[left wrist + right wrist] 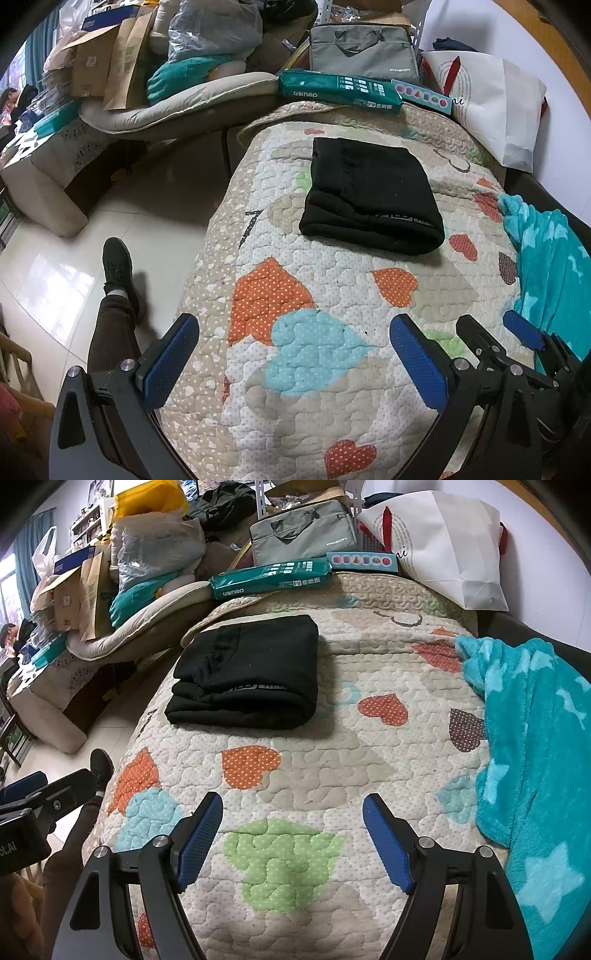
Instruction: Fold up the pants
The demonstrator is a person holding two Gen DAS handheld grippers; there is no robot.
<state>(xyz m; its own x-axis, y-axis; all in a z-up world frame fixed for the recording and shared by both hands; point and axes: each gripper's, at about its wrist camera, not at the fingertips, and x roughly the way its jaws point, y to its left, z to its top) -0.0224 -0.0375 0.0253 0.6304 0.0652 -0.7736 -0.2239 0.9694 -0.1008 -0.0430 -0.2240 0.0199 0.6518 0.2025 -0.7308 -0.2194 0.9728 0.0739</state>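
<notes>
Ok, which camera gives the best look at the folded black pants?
The right wrist view: the pants show their stacked folded layers at the near edge. The left wrist view shows them whole too, mostly from above.

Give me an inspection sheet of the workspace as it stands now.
Surface: quilted heart-print cover, bare in front of both tools.
Job's things: black pants folded into a compact stack, lying flat near the cover's far left.
Clutter: turquoise fleece blanket along the right edge; teal package, grey laptop bag and white paper bag at the far end.
Grippers: left tool open, empty; right tool open, empty; both apart from the pants.
Cables: nothing seen.
Surroundings: tiled floor, person's shoe, cardboard boxes piled on the left.
</notes>
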